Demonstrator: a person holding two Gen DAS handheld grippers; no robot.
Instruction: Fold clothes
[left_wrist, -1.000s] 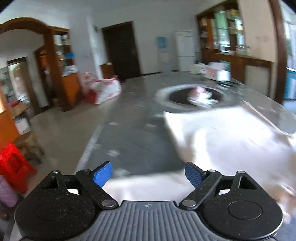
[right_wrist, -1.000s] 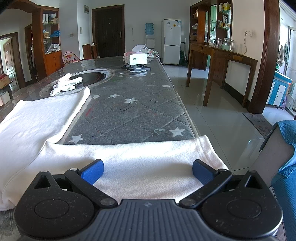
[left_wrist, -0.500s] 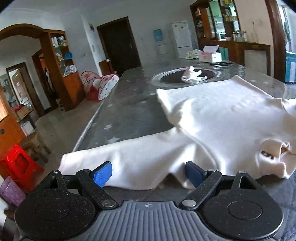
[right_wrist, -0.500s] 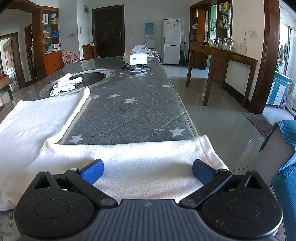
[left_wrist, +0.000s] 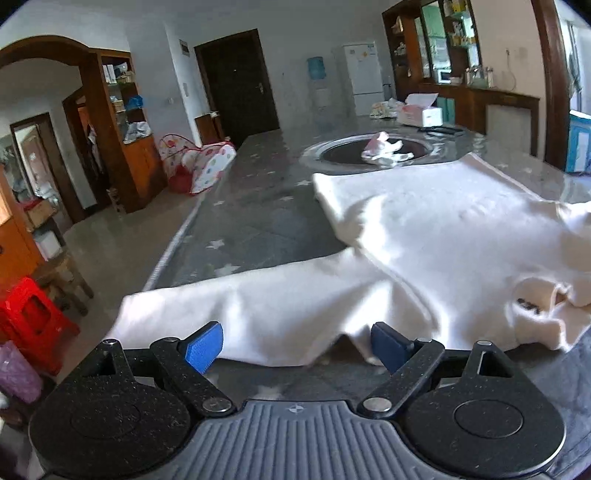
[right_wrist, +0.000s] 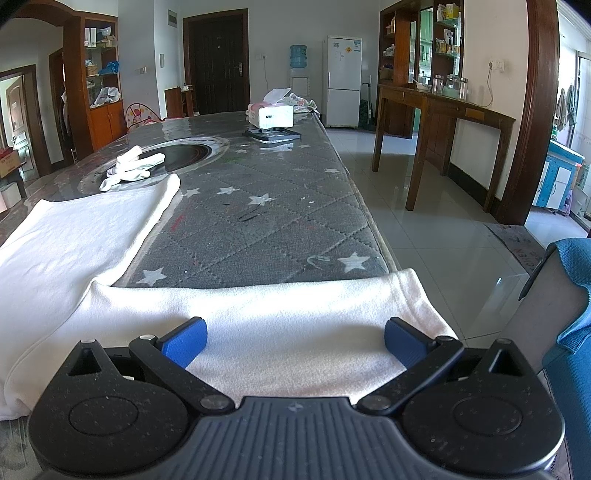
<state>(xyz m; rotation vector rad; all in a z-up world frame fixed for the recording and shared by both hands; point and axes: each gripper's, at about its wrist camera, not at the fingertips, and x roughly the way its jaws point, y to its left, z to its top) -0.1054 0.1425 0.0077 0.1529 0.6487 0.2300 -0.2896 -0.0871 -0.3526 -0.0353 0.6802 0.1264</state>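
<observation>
Our left gripper and right gripper stand spread, empty, each over a sleeve of the white fleece long-sleeved top, lying flat for sleeve folds.

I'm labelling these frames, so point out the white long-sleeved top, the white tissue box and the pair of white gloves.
white long-sleeved top (left_wrist: 443, 236), left wrist view, body panel
white tissue box (right_wrist: 275, 116), right wrist view, front face
white gloves (right_wrist: 129, 170), right wrist view, palm area

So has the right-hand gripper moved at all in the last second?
No. The right gripper stays put: the white sleeve and star-patterned grey table sit unchanged in its view.
</observation>
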